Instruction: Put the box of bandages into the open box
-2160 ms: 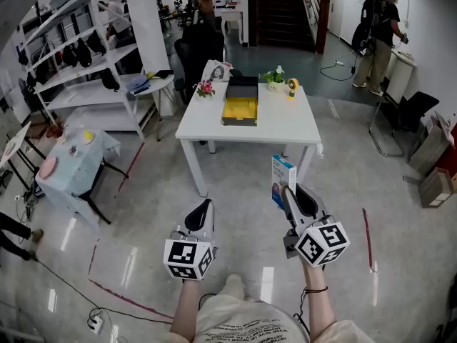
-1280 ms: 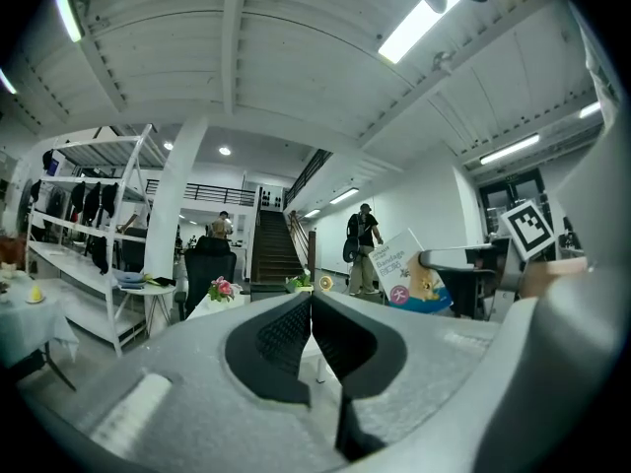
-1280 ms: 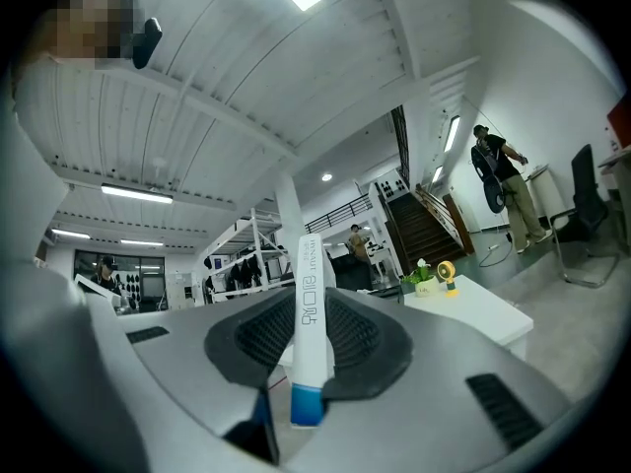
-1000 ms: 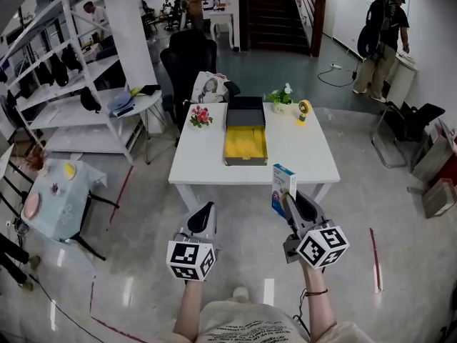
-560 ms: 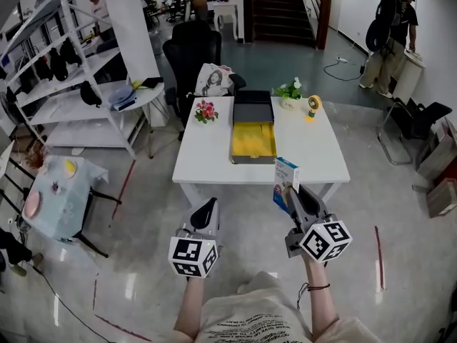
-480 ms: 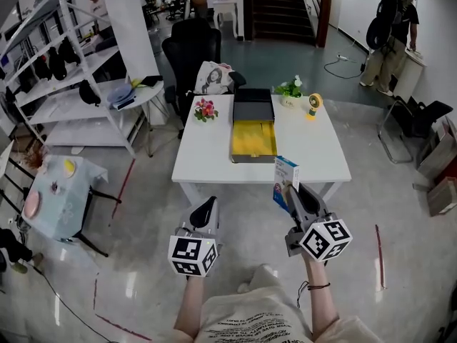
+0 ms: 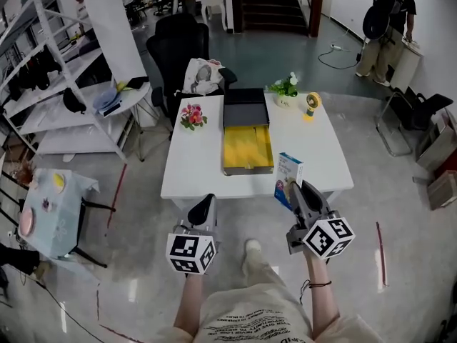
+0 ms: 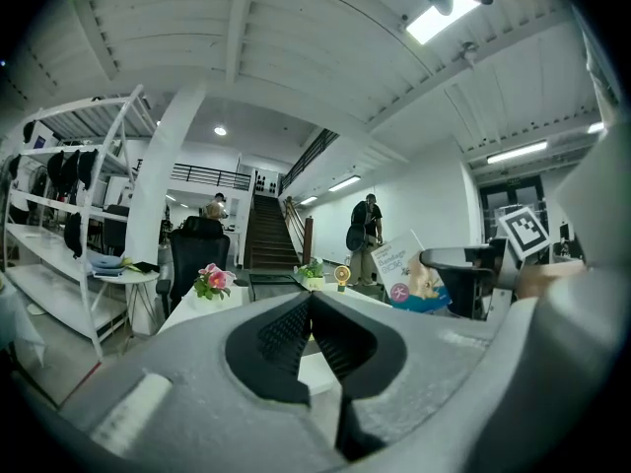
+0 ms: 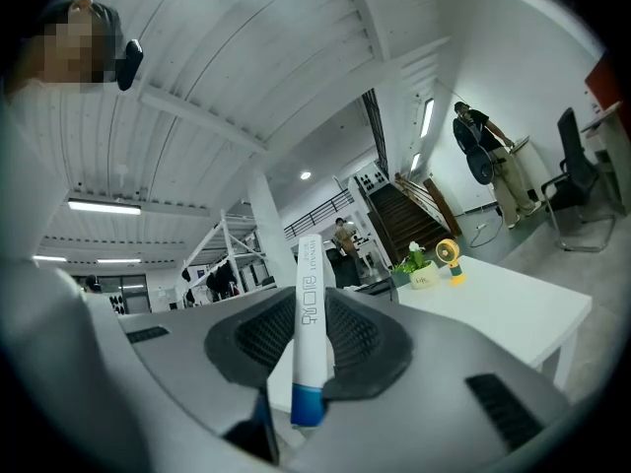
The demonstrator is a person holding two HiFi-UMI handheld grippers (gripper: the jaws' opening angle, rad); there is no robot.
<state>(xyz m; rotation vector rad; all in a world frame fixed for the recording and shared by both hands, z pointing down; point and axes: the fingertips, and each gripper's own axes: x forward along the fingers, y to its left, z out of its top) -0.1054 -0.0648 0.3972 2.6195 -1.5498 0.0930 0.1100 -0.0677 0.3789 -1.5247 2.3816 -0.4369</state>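
Right gripper view: box of bandages (image 9: 312,269) upright, gripped by right claw (image 9: 308,308) (left claw (image 8: 310,300) closed)

Bandage box (image 7: 289,171): white, blue lower band. Open box (image 7: 247,147): yellow inside, dark grey lid. Table (image 7: 193,170): white. My left gripper (image 7: 206,201) and right gripper (image 7: 294,189): grey bodies, black pads, black-and-white marker squares. Flowers (image 7: 191,115): pink. Fan (image 7: 312,104): yellow.

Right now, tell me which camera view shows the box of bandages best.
Head view: most of the box of bandages shows, upright in the right hand-held gripper. The left gripper view shows its printed face, small, at the right. The right gripper view shows only its narrow edge between the jaws.
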